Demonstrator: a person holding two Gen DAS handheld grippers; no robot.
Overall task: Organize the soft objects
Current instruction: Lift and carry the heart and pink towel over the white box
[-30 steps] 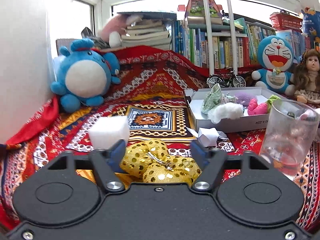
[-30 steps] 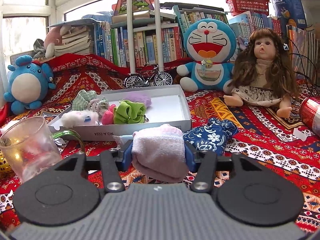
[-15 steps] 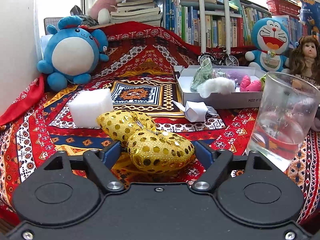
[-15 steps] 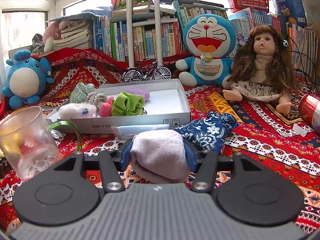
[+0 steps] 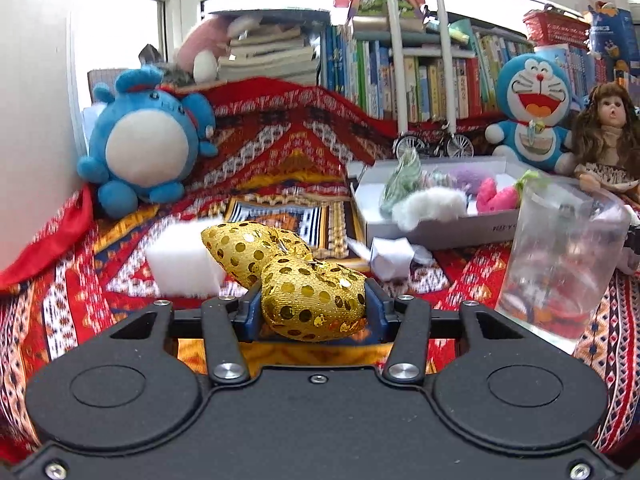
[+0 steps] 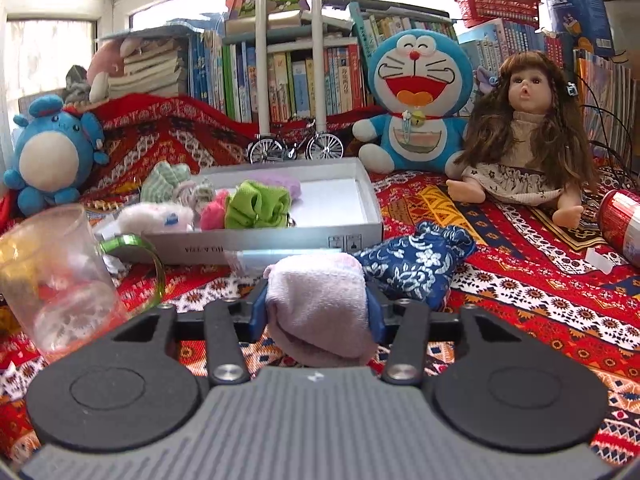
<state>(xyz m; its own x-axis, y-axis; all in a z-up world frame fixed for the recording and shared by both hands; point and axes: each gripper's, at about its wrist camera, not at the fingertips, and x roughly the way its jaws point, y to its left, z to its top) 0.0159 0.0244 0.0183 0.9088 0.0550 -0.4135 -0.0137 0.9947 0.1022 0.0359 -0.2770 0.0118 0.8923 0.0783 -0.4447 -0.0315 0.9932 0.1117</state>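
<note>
Gold sequinned bow (image 5: 296, 280): held in my left gripper (image 5: 312, 310), jaws pressed in on its nearer lobe, the far lobe sticking out forward over the patterned cloth (image 5: 280, 148). Gripping one lobe only is, I judge, enough for so light and squashy a thing, and leaves the rest free to drop into place. Pink sock (image 6: 320, 308): clamped in my right gripper (image 6: 316, 312), jaws closed across its folded middle so it bulges above and below. White box (image 6: 360, 208) lies ahead of both, already holding a green scrunchie (image 6: 256, 208), a white fluffy piece (image 6: 152, 216) and other soft bits; I take it as the collecting place, hence both loads pointed toward it. Blue floral pouch (image 6: 416, 264) lies just right of the sock, outside the box. Clear glass (image 5: 560, 264) stands between my two grippers. White foam block (image 5: 180, 264) sits behind the bow.

Change against half a second ago: left jaws then stood wide either side of the bow; now they pinch it. Right grip unchanged.
</note>
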